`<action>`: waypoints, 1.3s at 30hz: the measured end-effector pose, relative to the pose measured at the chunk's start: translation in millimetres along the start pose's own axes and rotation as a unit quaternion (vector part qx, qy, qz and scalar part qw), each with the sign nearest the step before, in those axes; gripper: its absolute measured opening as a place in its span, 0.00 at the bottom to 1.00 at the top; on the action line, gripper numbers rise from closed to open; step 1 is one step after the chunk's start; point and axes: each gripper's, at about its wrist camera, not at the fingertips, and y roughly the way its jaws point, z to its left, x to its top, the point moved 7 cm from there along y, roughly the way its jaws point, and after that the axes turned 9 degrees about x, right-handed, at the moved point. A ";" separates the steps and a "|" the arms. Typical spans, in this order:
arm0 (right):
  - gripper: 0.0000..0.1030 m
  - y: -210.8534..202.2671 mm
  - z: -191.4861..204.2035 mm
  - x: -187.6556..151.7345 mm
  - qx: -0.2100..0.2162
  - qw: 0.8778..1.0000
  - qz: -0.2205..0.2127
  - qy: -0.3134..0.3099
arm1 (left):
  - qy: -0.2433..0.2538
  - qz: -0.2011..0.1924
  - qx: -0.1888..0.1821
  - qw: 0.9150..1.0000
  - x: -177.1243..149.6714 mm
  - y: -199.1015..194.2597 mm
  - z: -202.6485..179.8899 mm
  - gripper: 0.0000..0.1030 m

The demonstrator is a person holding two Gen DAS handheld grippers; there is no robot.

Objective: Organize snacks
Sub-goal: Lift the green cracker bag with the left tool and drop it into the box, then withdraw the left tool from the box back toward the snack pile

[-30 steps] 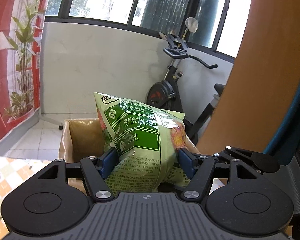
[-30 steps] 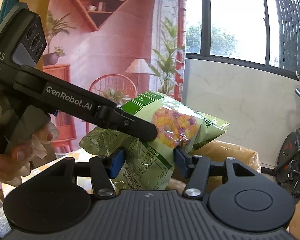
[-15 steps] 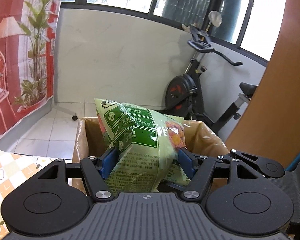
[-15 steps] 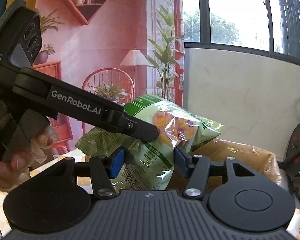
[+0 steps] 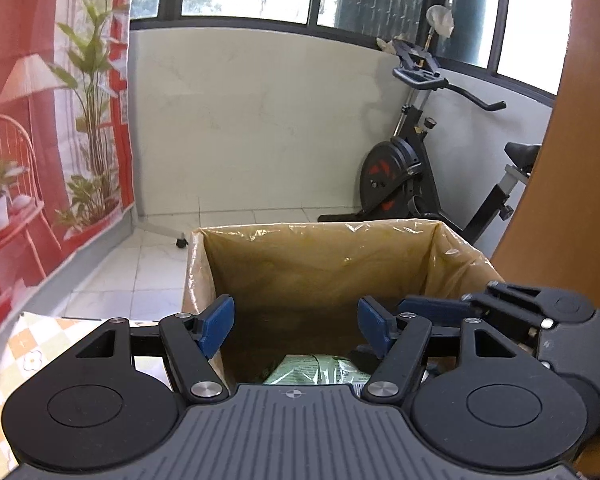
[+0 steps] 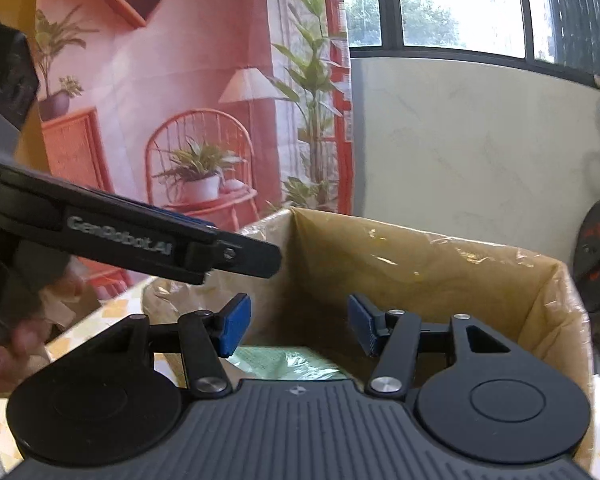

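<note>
A green snack bag (image 5: 316, 370) lies down inside the plastic-lined cardboard box (image 5: 320, 228), just below both grippers. My left gripper (image 5: 296, 324) hangs over the box's near edge, open, with nothing between its blue pads (image 5: 216, 326). My right gripper (image 6: 299, 328) is also open and empty above the same box (image 6: 420, 236), with the green bag (image 6: 284, 362) showing under it. The left gripper's black finger (image 6: 172, 240) crosses the right wrist view from the left. Part of the bag is hidden behind the gripper bodies.
The box stands at the edge of a table with a checked cloth (image 5: 20, 344). An exercise bike (image 5: 400, 176) is behind it by the white wall. A red printed backdrop (image 6: 140, 100) hangs on the left, a wooden panel (image 5: 580, 160) on the right. A hand (image 6: 4, 356) grips the left tool.
Half a second ago both grippers held the green bag above the box. The bag now lies inside the box and both pairs of jaws are empty.
</note>
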 end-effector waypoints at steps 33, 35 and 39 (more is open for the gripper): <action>0.56 -130.1 28.9 -58.2 -0.066 0.996 -0.050 0.044 | -0.013 -0.005 0.067 0.998 -86.2 -90.9 19.8 0.69; 0.56 -134.4 29.5 -70.7 -0.064 0.996 -0.048 0.049 | -0.011 0.005 0.073 0.997 -100.0 -90.7 21.9 0.69; 0.56 -137.8 31.9 -92.1 -0.063 0.996 -0.039 0.057 | -0.015 0.024 0.077 0.997 -121.5 -90.0 30.1 0.69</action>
